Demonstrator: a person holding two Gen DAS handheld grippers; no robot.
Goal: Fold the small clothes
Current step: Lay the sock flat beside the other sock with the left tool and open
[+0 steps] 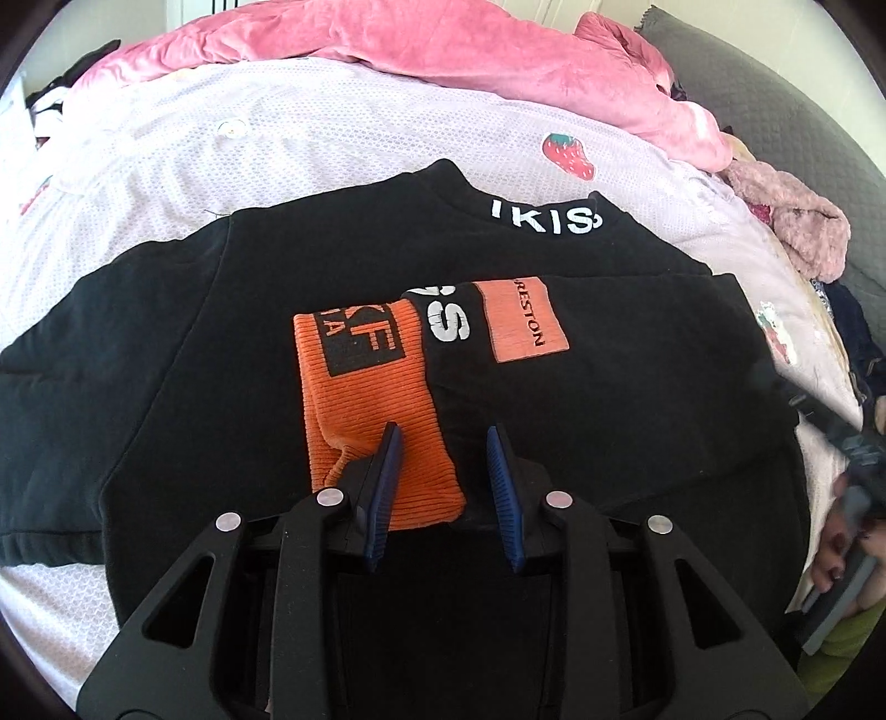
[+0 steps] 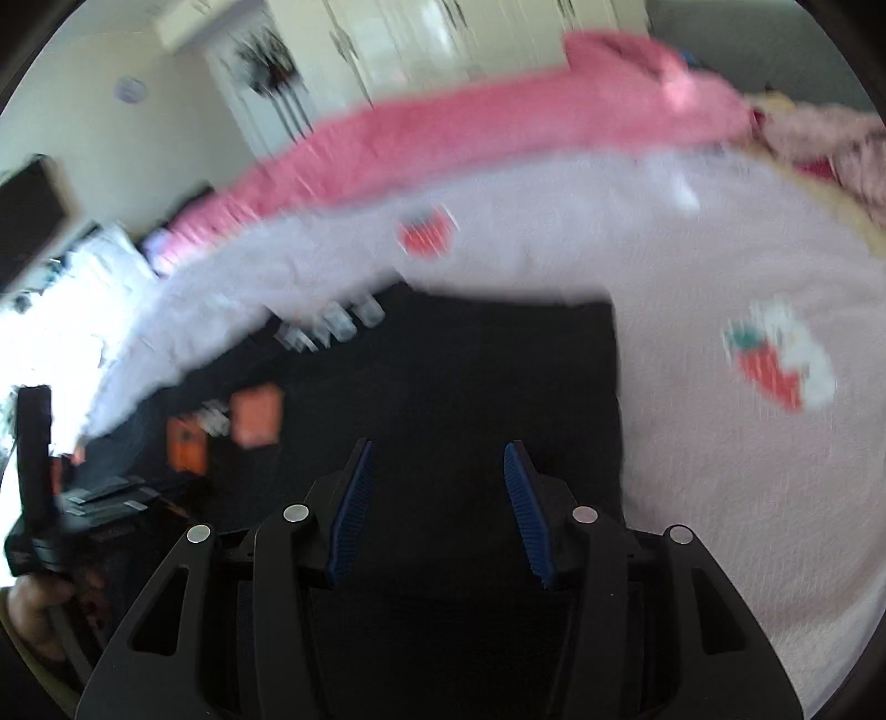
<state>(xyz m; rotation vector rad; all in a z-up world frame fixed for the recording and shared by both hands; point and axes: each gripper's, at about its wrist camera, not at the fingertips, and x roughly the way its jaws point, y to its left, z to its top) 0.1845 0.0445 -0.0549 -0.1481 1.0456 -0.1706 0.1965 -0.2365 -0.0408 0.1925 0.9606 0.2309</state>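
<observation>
A small black sweatshirt (image 1: 166,360) with white lettering and orange patches lies spread on the bed. One sleeve is folded across its chest, ending in an orange ribbed cuff (image 1: 376,410). My left gripper (image 1: 443,437) is open and empty just above the cuff's right edge. My right gripper (image 2: 437,454) is open and empty over the sweatshirt's black right part (image 2: 498,376); that view is blurred. The right gripper's body also shows at the right edge of the left wrist view (image 1: 847,443).
The bed has a white mesh cover with strawberry prints (image 1: 565,152). A pink blanket (image 1: 443,50) lies bunched along the far side, a fuzzy pink item (image 1: 797,221) at the right, a grey headboard (image 1: 775,99) behind. Cupboards (image 2: 387,33) stand beyond the bed.
</observation>
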